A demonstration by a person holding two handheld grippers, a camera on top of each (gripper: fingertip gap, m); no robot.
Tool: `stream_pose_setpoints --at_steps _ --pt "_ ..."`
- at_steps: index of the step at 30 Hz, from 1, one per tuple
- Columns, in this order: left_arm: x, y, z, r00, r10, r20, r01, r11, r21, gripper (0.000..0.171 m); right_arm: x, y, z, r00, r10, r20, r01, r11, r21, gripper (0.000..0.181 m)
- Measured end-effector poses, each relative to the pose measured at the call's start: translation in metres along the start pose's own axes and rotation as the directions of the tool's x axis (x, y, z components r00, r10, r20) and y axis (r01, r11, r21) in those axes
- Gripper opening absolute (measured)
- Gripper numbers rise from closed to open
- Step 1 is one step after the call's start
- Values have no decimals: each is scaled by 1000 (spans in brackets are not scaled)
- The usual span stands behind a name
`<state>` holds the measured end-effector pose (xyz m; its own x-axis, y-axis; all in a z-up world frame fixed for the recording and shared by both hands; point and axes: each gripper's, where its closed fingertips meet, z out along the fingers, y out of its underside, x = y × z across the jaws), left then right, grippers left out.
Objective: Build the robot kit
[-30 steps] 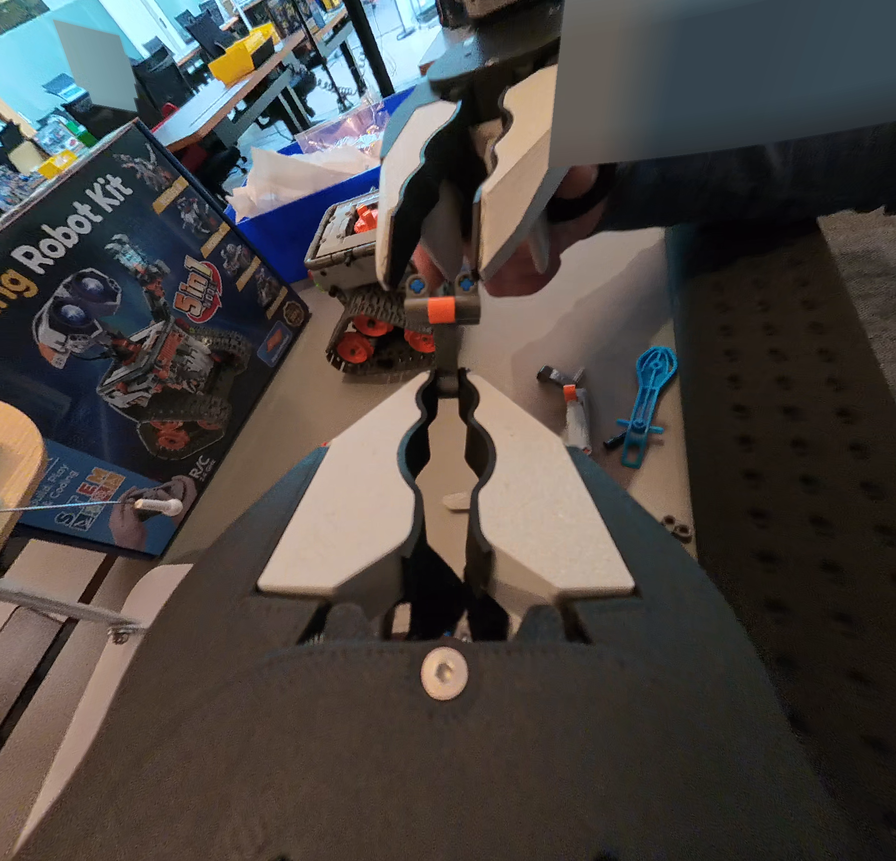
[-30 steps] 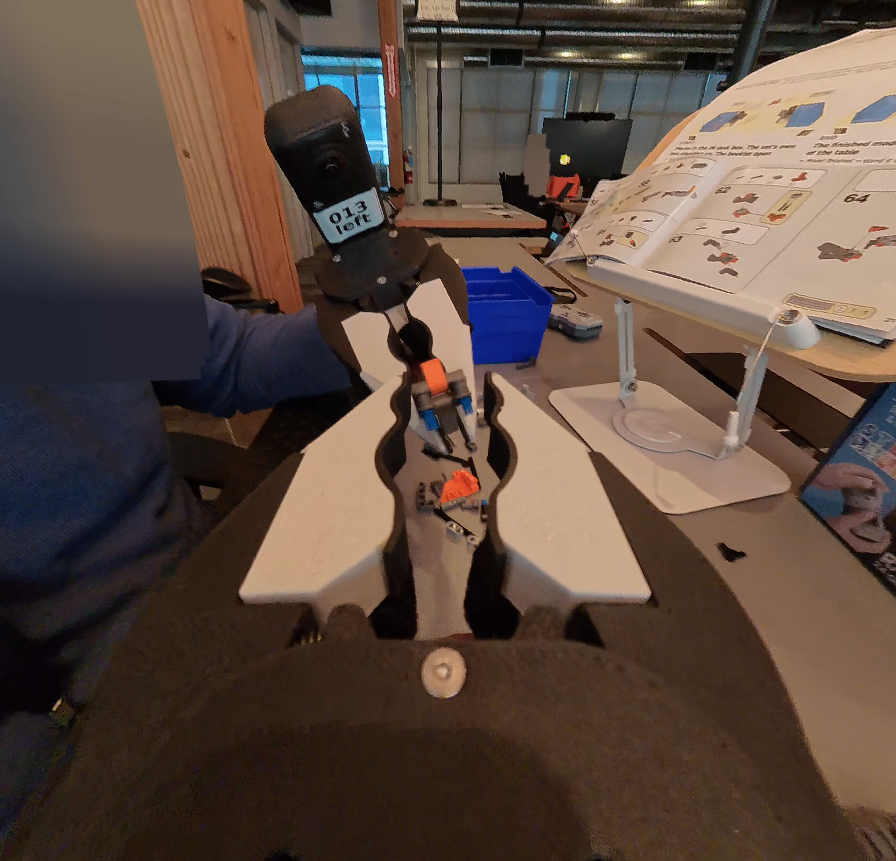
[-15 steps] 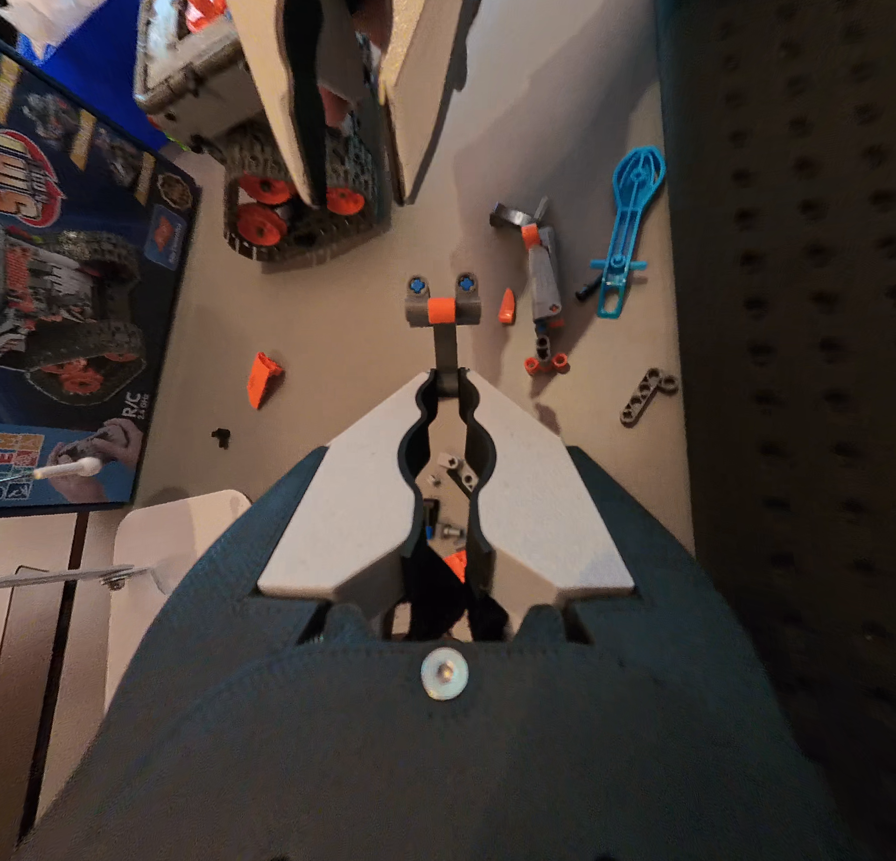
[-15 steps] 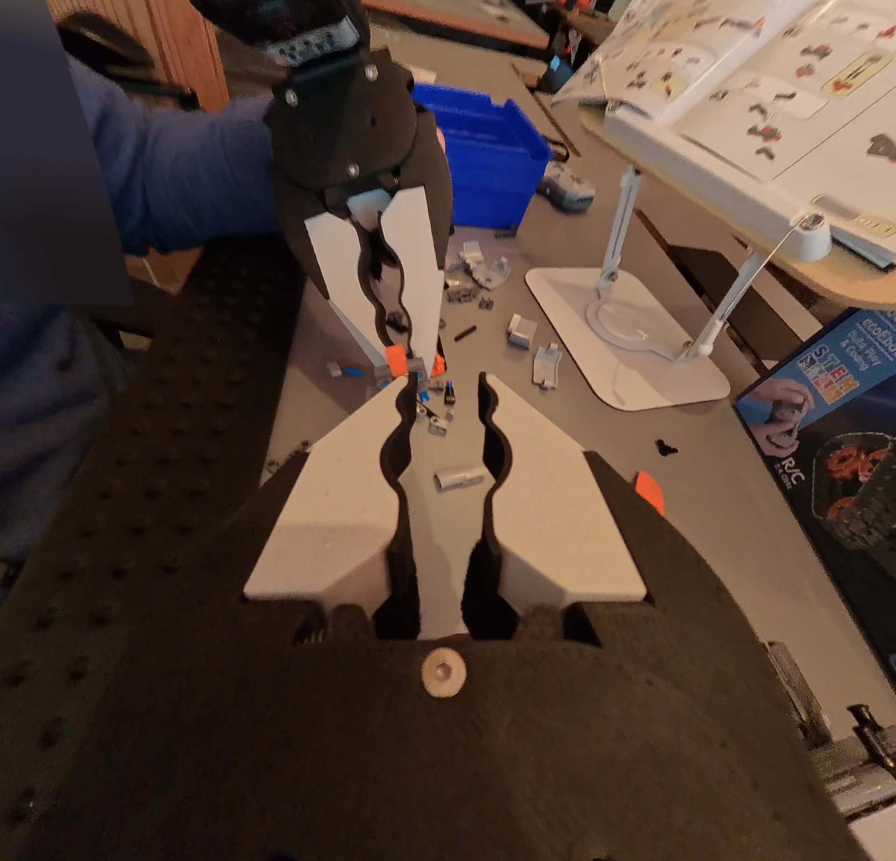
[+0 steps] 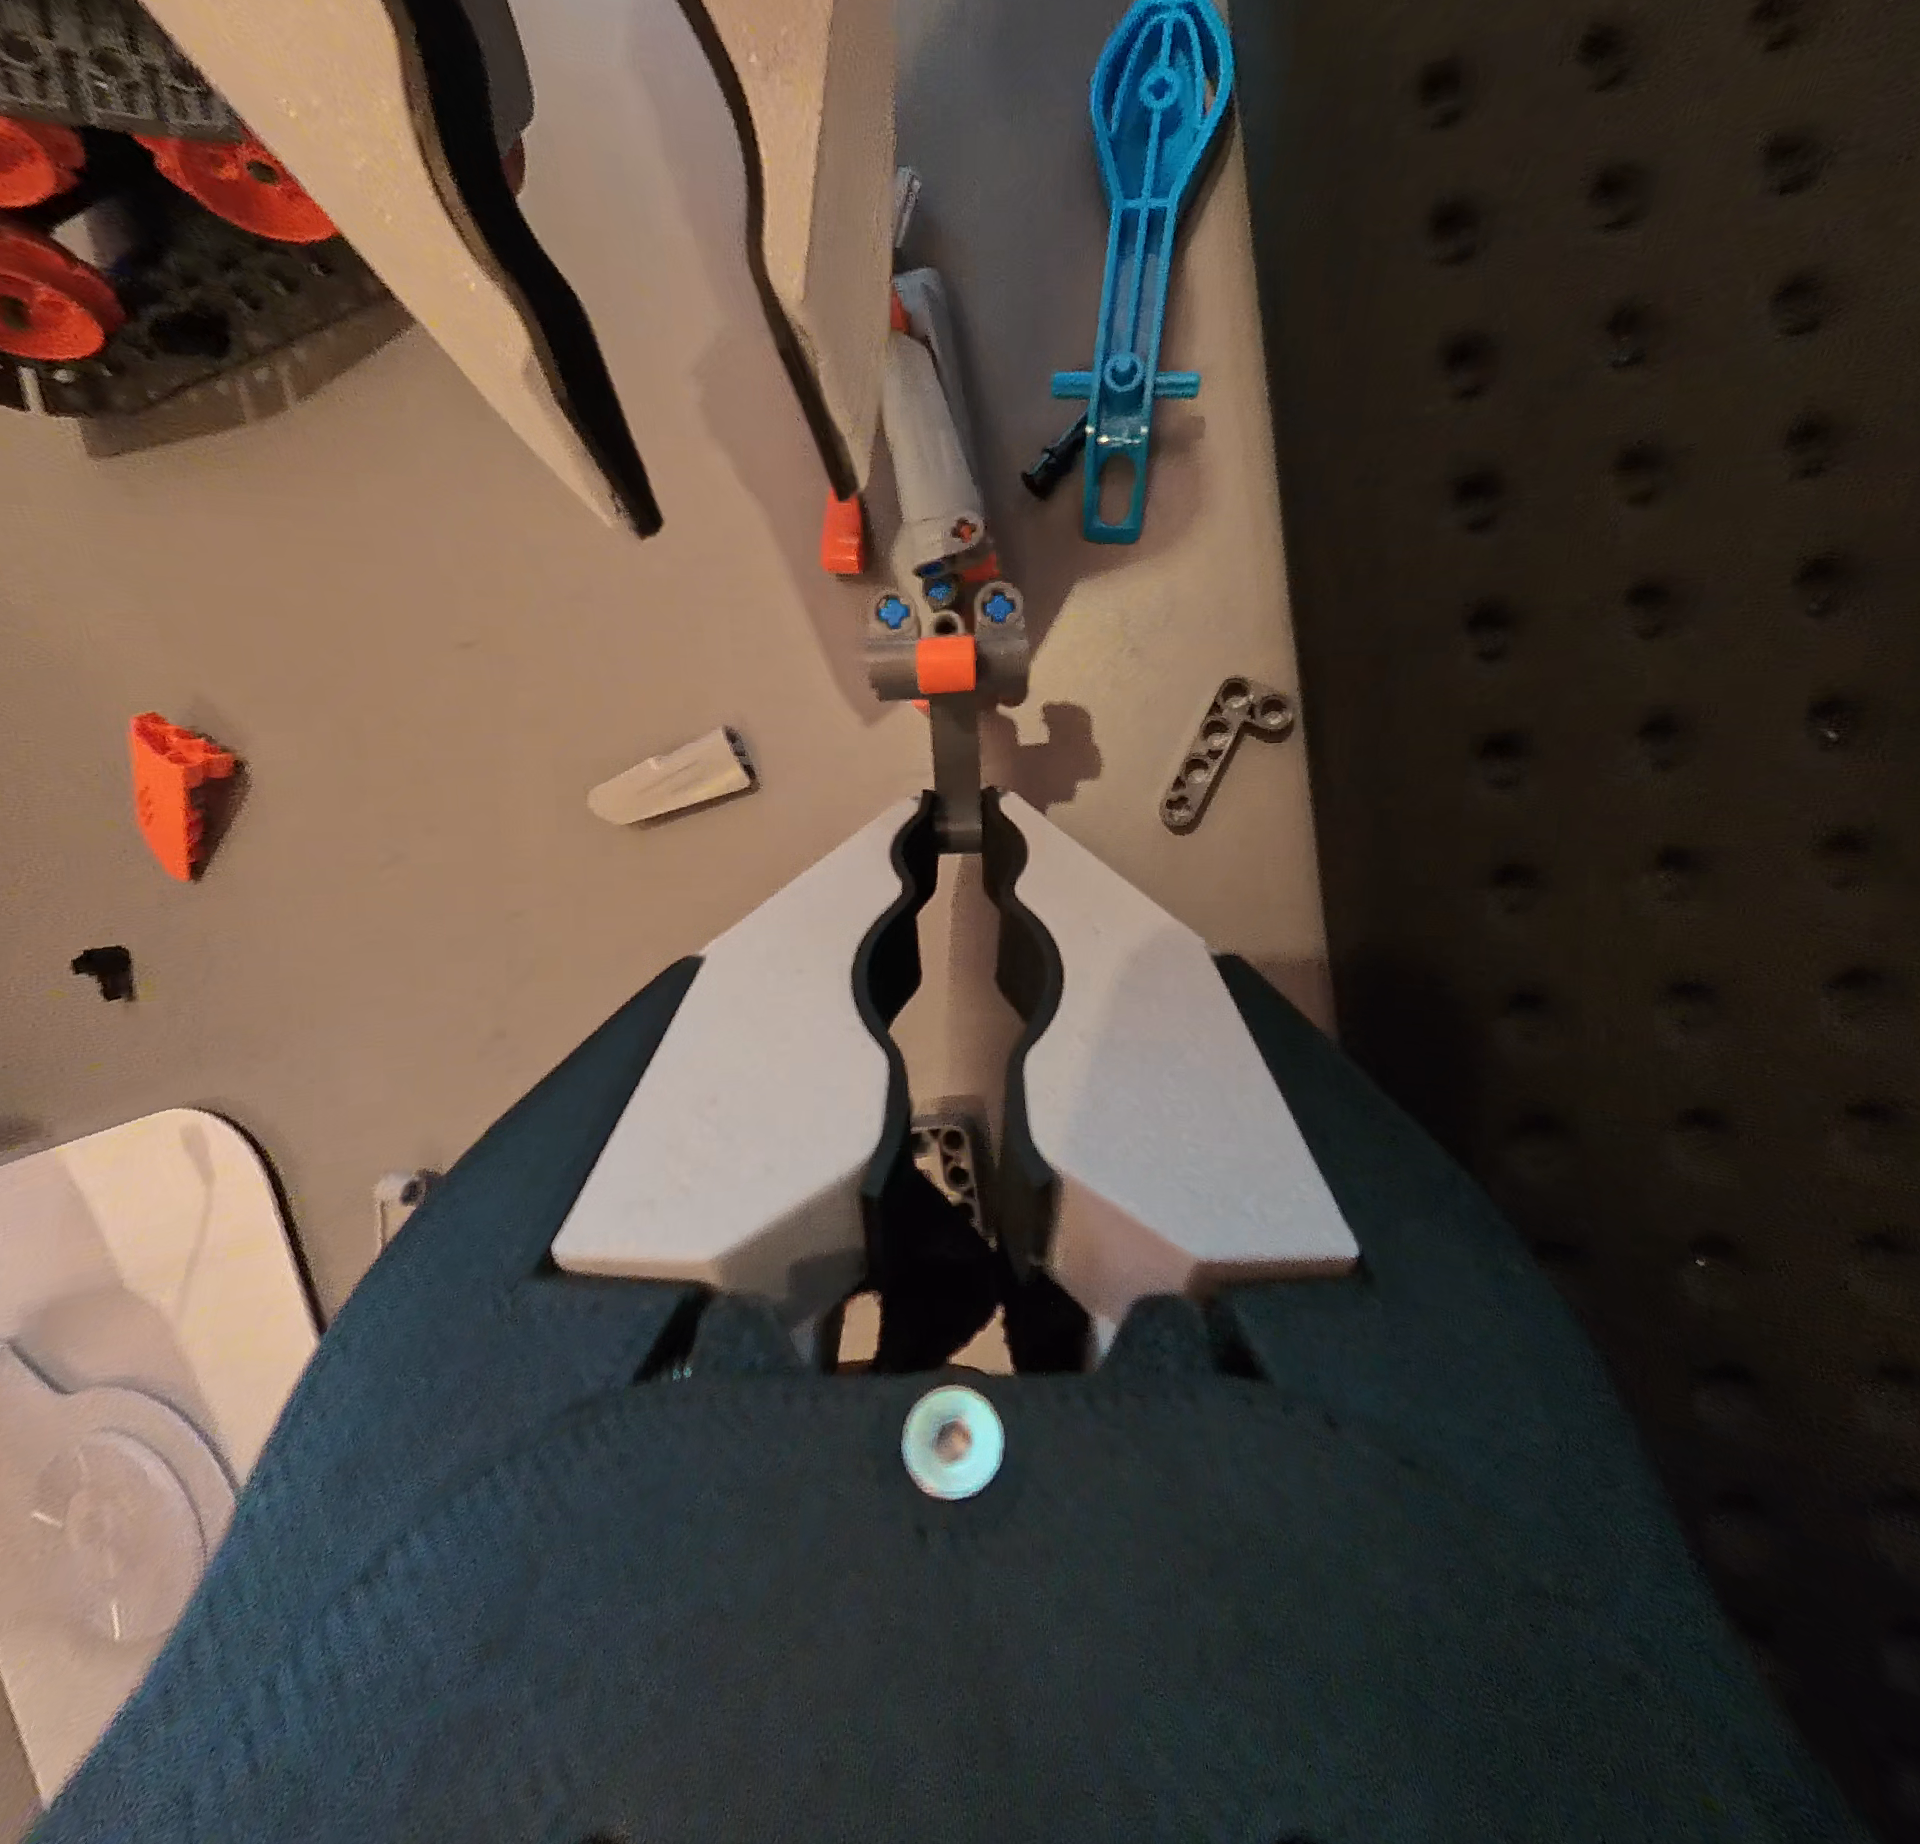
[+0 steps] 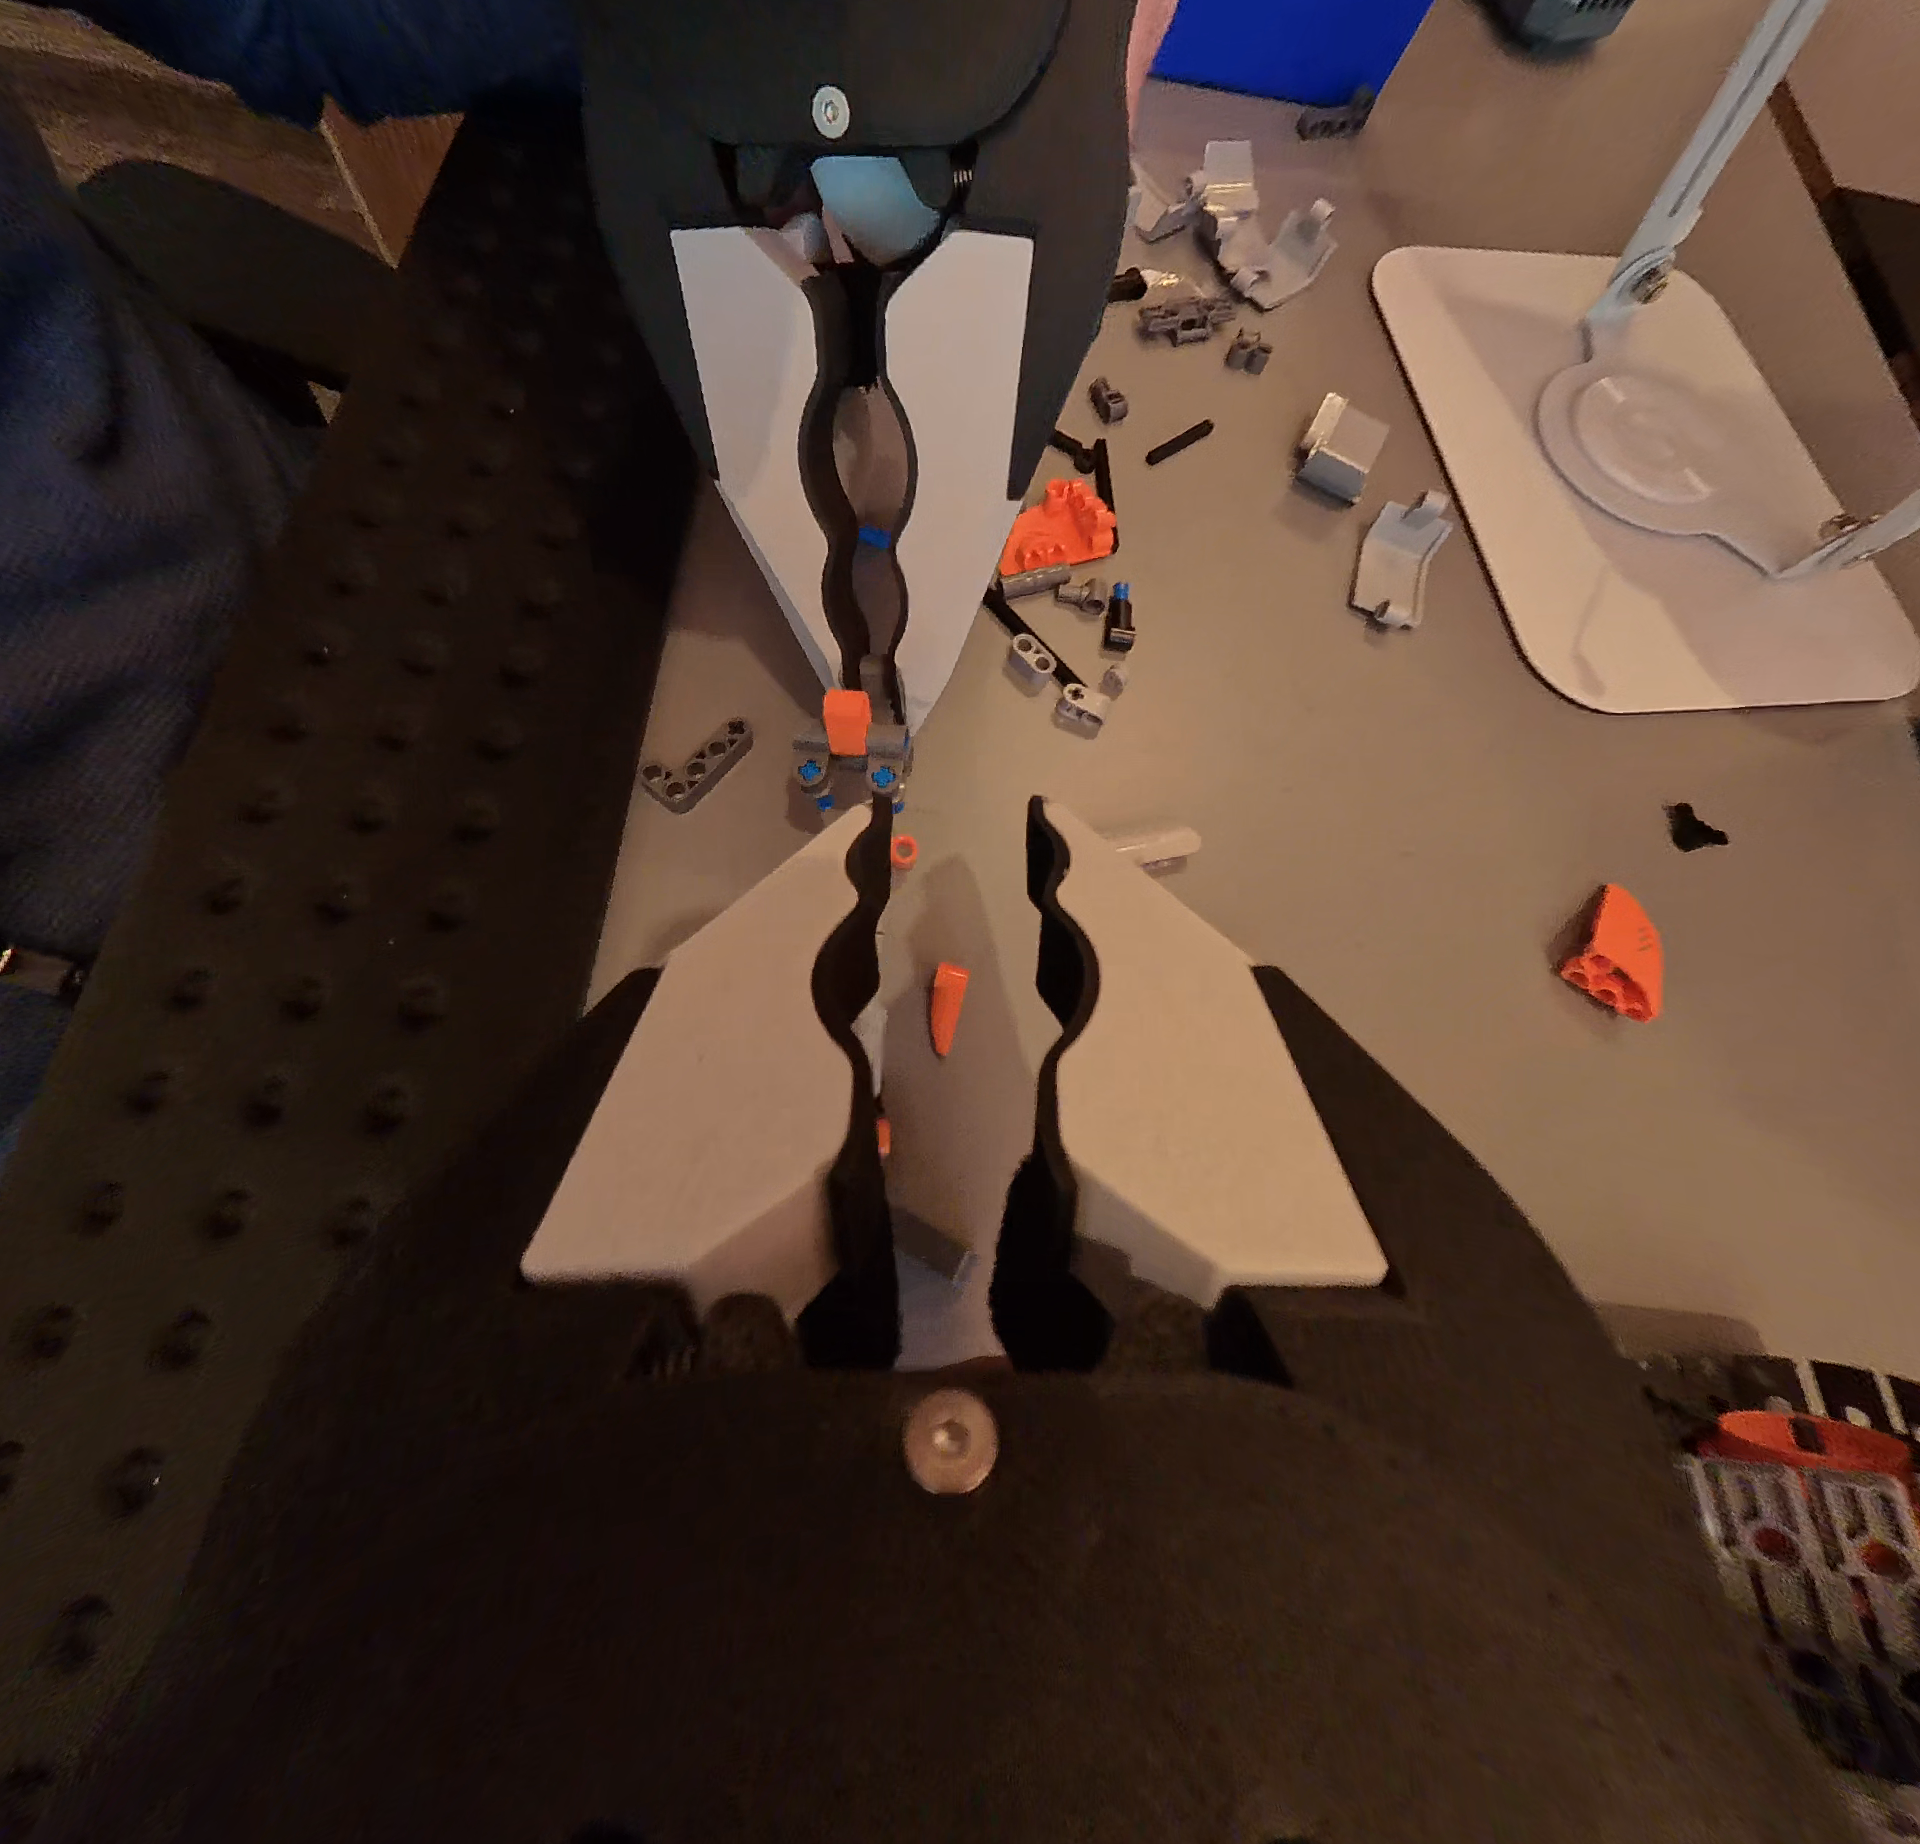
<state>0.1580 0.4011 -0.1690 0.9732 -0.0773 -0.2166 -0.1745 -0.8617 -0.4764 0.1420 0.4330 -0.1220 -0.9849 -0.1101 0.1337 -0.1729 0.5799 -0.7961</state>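
Left wrist view: left gripper (image 5: 958, 815) was pinched at its tips on the stem of a small grey assembly (image 5: 945, 656) with an orange collar and blue pins, held just above the grey table (image 5: 436, 651). Behind the tips the wavy pads bowed apart, nothing else between them. Right gripper (image 5: 743, 506) came in from the top, fingers spread, empty, tips near an orange stud (image 5: 842, 537) and a grey cylinder (image 5: 930, 444). Blue tool (image 5: 1138, 246) lay beside the cylinder, a bent grey beam (image 5: 1226, 750) right of the assembly, a light grey piece (image 5: 670, 778) and an orange wedge (image 5: 177, 792) to the left. Tracked vehicle (image 5: 135, 288) with orange wheels sat top left. Black studded mat (image 5: 1621, 651) ran along the right. White stand base (image 5: 125, 1379) lower left. No readable writing here.

Right wrist view: right gripper (image 6: 961, 807) was open with a clear gap, holding nothing; an orange cone (image 6: 949, 1005) lay on the table below the gap. Left gripper (image 6: 871, 688) faced it, tips closed on the assembly (image 6: 852, 745), close to the right gripper's left fingertip; contact not clear. Loose grey parts (image 6: 1226, 215) and the stand base (image 6: 1621, 485) farther off, orange wedge (image 6: 1610, 953) to the right. Box corner (image 6: 1808, 1524) lower right had print too blurred to read
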Motion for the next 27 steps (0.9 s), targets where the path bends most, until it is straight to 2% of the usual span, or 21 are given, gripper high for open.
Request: stream_pose_setpoints --at_steps 8,27 --pt "4 10 9 999 -24 -42 21 998 -65 6 -10 11 17 998 -18 52 21 998 -58 22" --pt "5 12 19 990 -117 -78 112 991 -70 6 -11 26 27 995 -2 100 13 995 -102 19"
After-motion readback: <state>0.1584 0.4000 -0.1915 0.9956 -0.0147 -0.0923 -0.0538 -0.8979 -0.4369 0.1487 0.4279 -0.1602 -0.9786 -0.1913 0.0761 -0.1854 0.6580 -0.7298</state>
